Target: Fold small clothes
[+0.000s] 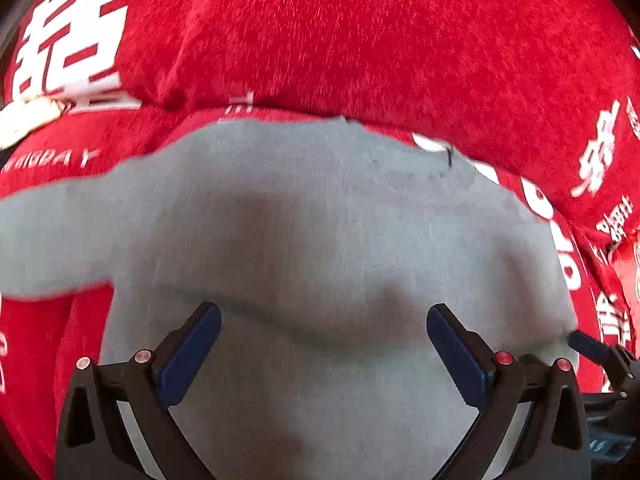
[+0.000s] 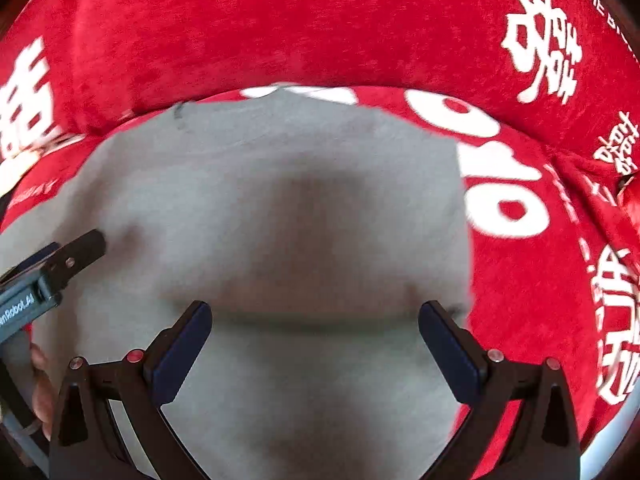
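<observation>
A small grey garment [image 1: 320, 220] lies spread on a red cloth, with one sleeve reaching out to the left [image 1: 48, 240]. My left gripper [image 1: 324, 320] is open and empty, its jaws wide apart just above the garment's near part. The same garment fills the right wrist view [image 2: 280, 208]. My right gripper [image 2: 316, 316] is open and empty above a shallow fold in it. The left gripper's fingers [image 2: 84, 252] show at the left edge of the right wrist view, and the right gripper's finger [image 1: 588, 344] shows at the right edge of the left wrist view.
The red plush cloth [image 1: 360, 40] with white characters and lettering covers the whole surface and bulges up behind the garment [image 2: 280, 32]. A pale object [image 1: 28, 116] lies on it at the far left.
</observation>
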Available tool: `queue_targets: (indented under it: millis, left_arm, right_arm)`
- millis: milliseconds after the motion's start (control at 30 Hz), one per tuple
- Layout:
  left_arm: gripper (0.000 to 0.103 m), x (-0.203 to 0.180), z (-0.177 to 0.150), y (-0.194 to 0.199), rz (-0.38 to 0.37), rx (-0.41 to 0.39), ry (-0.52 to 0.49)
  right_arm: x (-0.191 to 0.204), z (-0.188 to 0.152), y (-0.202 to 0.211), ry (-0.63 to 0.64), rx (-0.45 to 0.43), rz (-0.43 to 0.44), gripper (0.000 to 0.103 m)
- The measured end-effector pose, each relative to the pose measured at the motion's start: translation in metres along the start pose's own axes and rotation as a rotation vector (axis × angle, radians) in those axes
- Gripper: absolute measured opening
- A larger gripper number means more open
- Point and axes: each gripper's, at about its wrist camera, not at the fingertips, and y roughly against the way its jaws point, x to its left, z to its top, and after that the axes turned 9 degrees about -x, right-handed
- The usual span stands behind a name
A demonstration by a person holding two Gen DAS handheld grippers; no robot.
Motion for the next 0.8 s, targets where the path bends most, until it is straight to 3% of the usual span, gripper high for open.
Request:
queue_targets:
  millis: [100, 167, 267, 400, 500, 633, 700, 733, 800]
  left_arm:
    - [0.103, 0.002, -0.029, 0.002, 0.085, 0.044, -0.139]
    - [0.103, 0.006, -0.05, 0.022, 0.104, -0.018, -0.22]
    - [0.103, 0.03, -0.074, 0.045, 0.069, -0.006, -0.167]
    - [0.103, 0.048, -0.1, 0.071, 0.082, 0.011, -0.206]
    - [0.103, 0.051, -0.101, 0.087, 0.1, 0.048, -0.207]
    - [0.103, 0.022, -0.08, 0.102, -0.006, -0.054, -0.183]
    - [0.103, 0.009, -0.079, 0.091, -0.083, -0.024, -0.185]
    - [0.103, 0.004, -0.081, 0.081, -0.086, 0.007, -0.201]
    - [0.103, 0.003, -0.098, 0.062, -0.007, 0.086, -0.245]
  right_arm:
    - [0.016, -0.033, -0.004, 0.102, 0.051, -0.011, 0.103]
    - [0.003, -0.042, 0.005, 0.081, -0.005, 0.018, 0.103]
    - [-0.009, -0.066, 0.022, 0.097, 0.011, 0.042, 0.103]
    - [-0.017, -0.101, 0.042, 0.218, 0.03, 0.074, 0.103]
    - [-0.016, -0.113, 0.059, 0.296, 0.07, 0.039, 0.103]
    - [0.007, -0.097, 0.077, 0.3, -0.022, 0.085, 0.103]
    - [0.026, -0.092, 0.073, 0.308, -0.022, 0.12, 0.103]
    - [0.036, -0.093, 0.066, 0.323, 0.0, 0.14, 0.103]
    - [0.05, -0.103, 0.05, 0.382, 0.051, 0.126, 0.103]
